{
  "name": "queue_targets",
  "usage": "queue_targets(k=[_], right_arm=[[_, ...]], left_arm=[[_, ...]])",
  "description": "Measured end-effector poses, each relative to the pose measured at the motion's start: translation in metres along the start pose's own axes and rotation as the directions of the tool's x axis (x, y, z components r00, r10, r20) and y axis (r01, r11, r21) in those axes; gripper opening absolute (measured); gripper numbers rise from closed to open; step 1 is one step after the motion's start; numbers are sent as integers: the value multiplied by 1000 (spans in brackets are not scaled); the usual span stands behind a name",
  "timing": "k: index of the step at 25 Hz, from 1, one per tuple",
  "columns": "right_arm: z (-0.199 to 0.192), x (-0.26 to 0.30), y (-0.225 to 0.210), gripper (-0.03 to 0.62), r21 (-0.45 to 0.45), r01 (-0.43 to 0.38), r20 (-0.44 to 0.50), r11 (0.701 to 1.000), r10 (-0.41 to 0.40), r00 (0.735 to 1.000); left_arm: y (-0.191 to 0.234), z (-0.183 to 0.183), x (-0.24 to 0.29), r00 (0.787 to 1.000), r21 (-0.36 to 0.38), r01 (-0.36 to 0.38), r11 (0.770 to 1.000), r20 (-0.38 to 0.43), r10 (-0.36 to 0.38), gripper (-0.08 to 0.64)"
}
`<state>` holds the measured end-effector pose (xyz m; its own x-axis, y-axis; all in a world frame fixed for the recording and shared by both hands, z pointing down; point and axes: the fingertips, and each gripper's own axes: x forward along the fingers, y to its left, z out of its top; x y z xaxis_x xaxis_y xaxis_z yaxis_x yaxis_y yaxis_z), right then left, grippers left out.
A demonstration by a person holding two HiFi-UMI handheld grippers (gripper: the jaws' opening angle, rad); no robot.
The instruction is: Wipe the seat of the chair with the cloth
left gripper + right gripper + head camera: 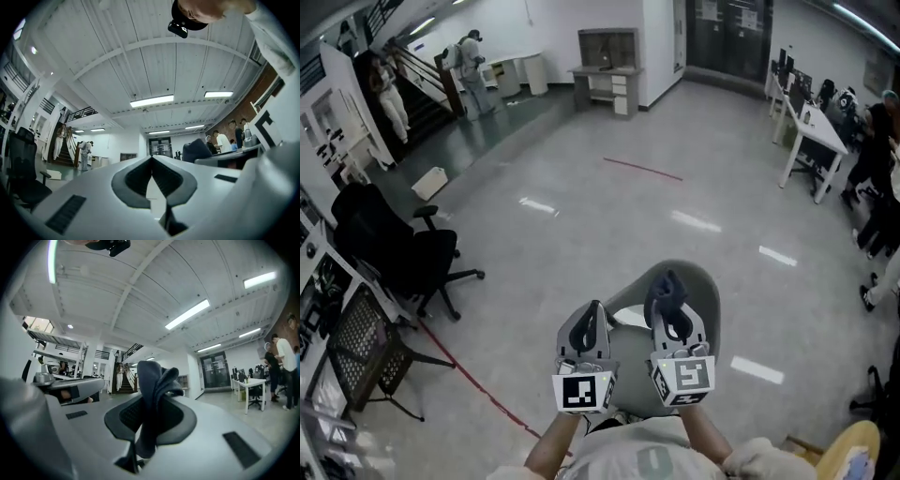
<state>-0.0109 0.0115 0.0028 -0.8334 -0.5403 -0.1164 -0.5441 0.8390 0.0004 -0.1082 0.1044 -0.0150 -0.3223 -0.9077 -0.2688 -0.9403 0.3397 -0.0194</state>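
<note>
Two grippers are held side by side at 6 o'clock in the head view, jaws pointing away from the person toward 12 o'clock. The left gripper has its jaws pressed together at the tips; its own view shows the dark pads meeting in a point with nothing between them. The right gripper is clamped on a dark blue-grey cloth. In the right gripper view the cloth stands up bunched between the jaws and folds over above them. Each gripper carries its marker cube at the near end.

Below both grippers lies the pale grey seat of the chair, rounded at its far edge, showing mostly at 3 o'clock of the right gripper. Whether the cloth touches the seat cannot be told.

At 9 o'clock stands a black office chair on castors, with a black mesh chair at 8 o'clock. A red line runs on the grey floor at 12 o'clock. A white desk stands at 2 o'clock, a staircase at 11 o'clock.
</note>
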Motion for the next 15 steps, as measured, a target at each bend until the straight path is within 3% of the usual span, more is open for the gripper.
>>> queue_targets(k=[5, 15], right_arm=[[7, 5, 10, 57, 5, -77, 9, 997, 77, 997], [9, 13, 16, 57, -4, -97, 14, 995, 97, 995]], left_arm=[[8, 8, -5, 998, 13, -58, 998, 13, 58, 15], [4, 20, 1, 998, 29, -45, 999, 43, 44, 15]])
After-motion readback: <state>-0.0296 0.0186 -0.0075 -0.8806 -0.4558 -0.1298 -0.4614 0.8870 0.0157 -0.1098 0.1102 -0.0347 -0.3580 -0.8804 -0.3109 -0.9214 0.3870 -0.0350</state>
